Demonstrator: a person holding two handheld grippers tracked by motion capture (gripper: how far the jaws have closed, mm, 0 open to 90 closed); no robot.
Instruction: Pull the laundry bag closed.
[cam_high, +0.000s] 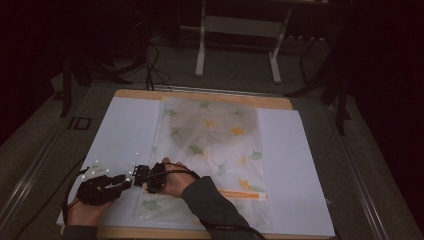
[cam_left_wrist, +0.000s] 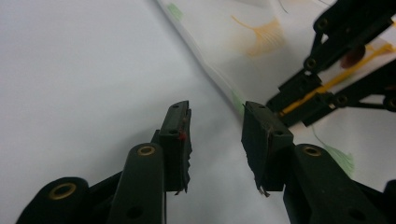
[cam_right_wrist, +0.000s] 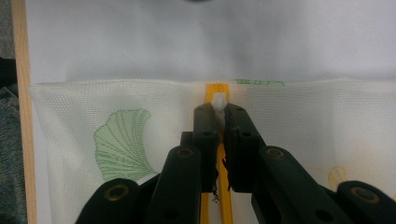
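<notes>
A sheer mesh bag (cam_high: 210, 135) printed with green and yellow leaves lies flat on a white board (cam_high: 125, 135). An orange-yellow zipper (cam_high: 240, 194) runs across its near end. My right gripper (cam_right_wrist: 222, 116) is shut on the small white zipper pull (cam_right_wrist: 218, 100) at the end of the zipper tape (cam_right_wrist: 217, 88), close to the bag's edge (cam_right_wrist: 116, 88). In the high view the right gripper (cam_high: 142, 175) points left over the bag's near left corner. My left gripper (cam_left_wrist: 215, 140) stands open just beside it over the bare board, nothing between its fingers; the high view has the left gripper (cam_high: 125, 181) left of the bag.
The board rests on a wooden table (cam_high: 200, 96) whose edge shows in the right gripper view (cam_right_wrist: 18, 93). The right gripper's linkage (cam_left_wrist: 327, 84) crosses the left gripper view at upper right. A white metal frame (cam_high: 240, 30) stands on the dark floor behind the table.
</notes>
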